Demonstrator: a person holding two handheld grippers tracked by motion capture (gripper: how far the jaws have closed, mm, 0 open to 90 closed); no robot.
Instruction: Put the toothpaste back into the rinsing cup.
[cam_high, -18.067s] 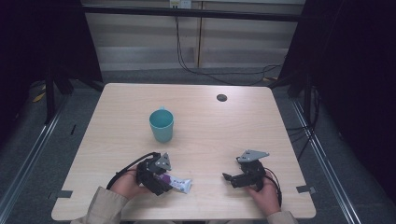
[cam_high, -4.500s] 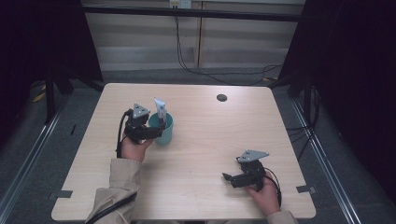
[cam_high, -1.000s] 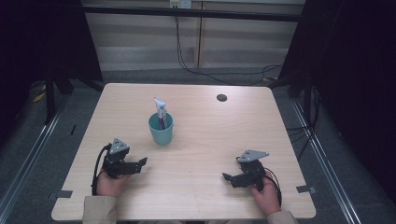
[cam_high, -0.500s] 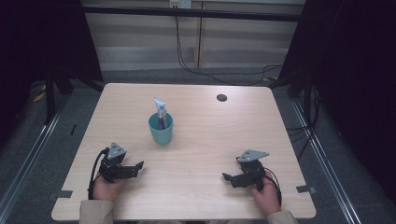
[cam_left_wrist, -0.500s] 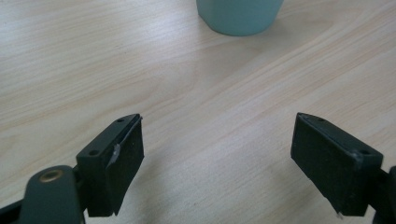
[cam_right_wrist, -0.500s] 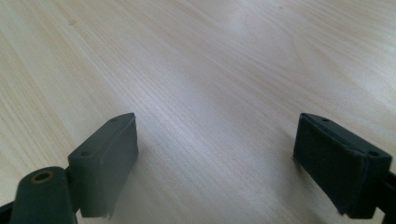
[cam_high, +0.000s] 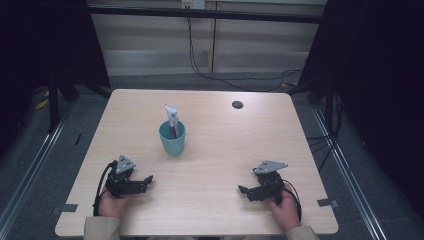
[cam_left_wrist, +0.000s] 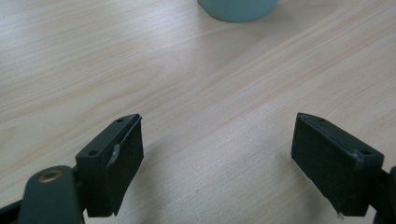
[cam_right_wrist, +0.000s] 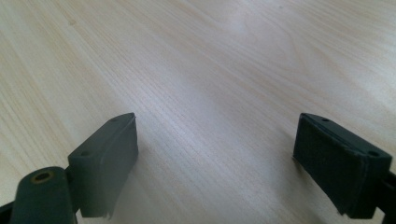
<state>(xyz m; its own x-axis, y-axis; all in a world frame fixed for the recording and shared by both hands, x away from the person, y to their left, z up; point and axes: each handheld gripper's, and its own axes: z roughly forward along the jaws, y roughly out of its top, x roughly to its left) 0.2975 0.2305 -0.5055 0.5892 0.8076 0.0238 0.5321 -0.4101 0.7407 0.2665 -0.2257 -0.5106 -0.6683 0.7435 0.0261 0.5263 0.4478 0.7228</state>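
Resting both sets of jaws spread wide with nothing between them, I have the left gripper (cam_high: 131, 181) and right gripper (cam_high: 261, 186) low on the counter (cam_high: 220, 145), each at a near corner and well apart from the other. That reads to me as a parked pose, since nothing lies within reach of either. My hands sit behind the grippers, forearms coming in from the near edge. The teal cup (cam_high: 172, 138) stands upright farther out, nearer my left side, and the tube (cam_high: 172, 119) leans inside it, held up by the rim.
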